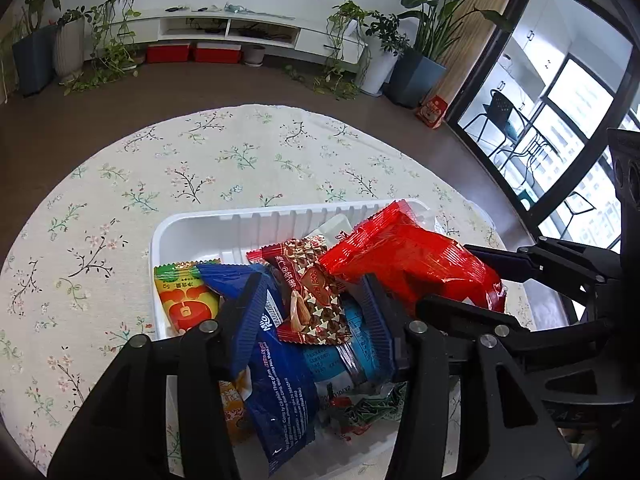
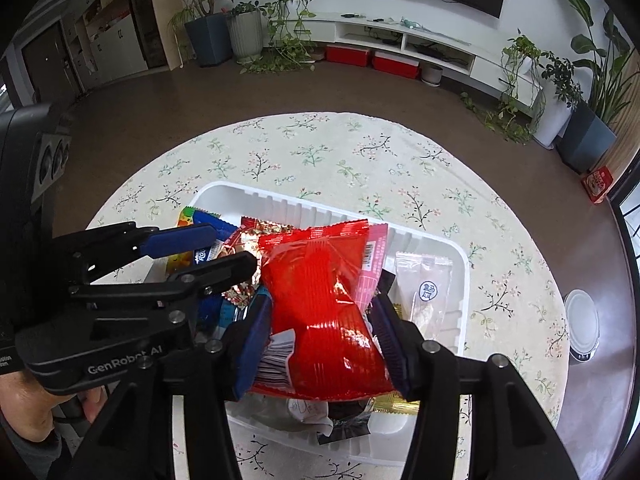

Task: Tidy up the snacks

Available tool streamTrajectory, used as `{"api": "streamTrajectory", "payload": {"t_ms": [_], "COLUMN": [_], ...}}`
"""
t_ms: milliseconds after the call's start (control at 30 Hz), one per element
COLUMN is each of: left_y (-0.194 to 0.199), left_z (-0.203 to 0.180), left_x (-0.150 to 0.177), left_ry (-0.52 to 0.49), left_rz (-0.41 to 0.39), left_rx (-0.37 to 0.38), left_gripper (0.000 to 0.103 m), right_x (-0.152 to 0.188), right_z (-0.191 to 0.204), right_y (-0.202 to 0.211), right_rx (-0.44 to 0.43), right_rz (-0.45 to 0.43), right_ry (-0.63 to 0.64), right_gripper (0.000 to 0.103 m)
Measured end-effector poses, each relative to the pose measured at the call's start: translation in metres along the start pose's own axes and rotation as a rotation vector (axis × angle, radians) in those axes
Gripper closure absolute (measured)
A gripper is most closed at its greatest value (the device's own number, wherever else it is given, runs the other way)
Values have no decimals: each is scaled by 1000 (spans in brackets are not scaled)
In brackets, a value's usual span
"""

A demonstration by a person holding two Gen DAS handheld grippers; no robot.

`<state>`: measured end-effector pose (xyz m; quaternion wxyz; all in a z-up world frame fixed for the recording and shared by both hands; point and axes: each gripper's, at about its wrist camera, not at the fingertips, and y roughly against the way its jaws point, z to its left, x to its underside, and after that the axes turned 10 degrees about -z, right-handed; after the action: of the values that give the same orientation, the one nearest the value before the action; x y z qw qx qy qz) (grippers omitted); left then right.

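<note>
A white tray (image 1: 280, 216) (image 2: 460, 280) on the floral tablecloth holds a pile of snack packets. My left gripper (image 1: 311, 284) (image 2: 232, 246) hangs over the tray's left half, jaws apart. A dark blue packet (image 1: 276, 380) and a brown patterned packet (image 1: 312, 296) lie between its pads without being squeezed. My right gripper (image 2: 320, 300) (image 1: 444, 276) straddles a puffed red packet (image 2: 320, 312) (image 1: 412, 260), which rests on the pile. Its pads stand at the packet's sides and do not pinch it.
A green and orange packet (image 1: 180, 300) lies at the tray's left end and a clear packet (image 2: 424, 284) at its right end. A round white lid (image 2: 582, 324) sits near the table's right edge. A hand (image 2: 32, 408) holds the left gripper. Bare cloth lies beyond the tray.
</note>
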<state>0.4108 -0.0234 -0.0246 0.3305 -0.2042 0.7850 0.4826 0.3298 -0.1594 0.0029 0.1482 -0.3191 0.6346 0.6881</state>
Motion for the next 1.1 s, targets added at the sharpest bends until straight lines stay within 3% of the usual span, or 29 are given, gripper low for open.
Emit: {"api": "streamTrajectory", "payload": {"t_ms": [167, 233, 400, 500, 667, 733, 900, 1000, 1100], "left_y": [7, 12, 30, 41, 69, 86, 136, 169, 199], "left_z": [4, 6, 7, 7, -2, -8, -35, -52, -62], "left_x": [3, 4, 6, 8, 14, 19, 44, 69, 96], "left_ry": [6, 7, 8, 9, -20, -39, -162, -199, -149], "left_rz": [-15, -24, -49, -67, -119, -161, -291, -328, -362], "left_rx": [-1, -10, -23, -18, -21, -17, -37, -32, -125], "left_gripper": [46, 37, 30, 15, 10, 0, 0, 0, 0], "right_x": [0, 0, 5, 7, 12, 17, 45, 71, 98], "right_z": [-1, -3, -7, -8, -11, -15, -28, -34, -35], "right_y": [6, 9, 16, 20, 31, 41, 84, 115, 142], "right_rx": [1, 0, -19, -14, -22, -30, -70, -58, 23], "right_rz": [-9, -19, -33, -37, -60, -90, -244, -356, -425], "right_ry": [-6, -10, -36, -47, -69, -93, -216, -307, -369], "right_gripper": [47, 47, 41, 41, 41, 38, 19, 7, 6]}}
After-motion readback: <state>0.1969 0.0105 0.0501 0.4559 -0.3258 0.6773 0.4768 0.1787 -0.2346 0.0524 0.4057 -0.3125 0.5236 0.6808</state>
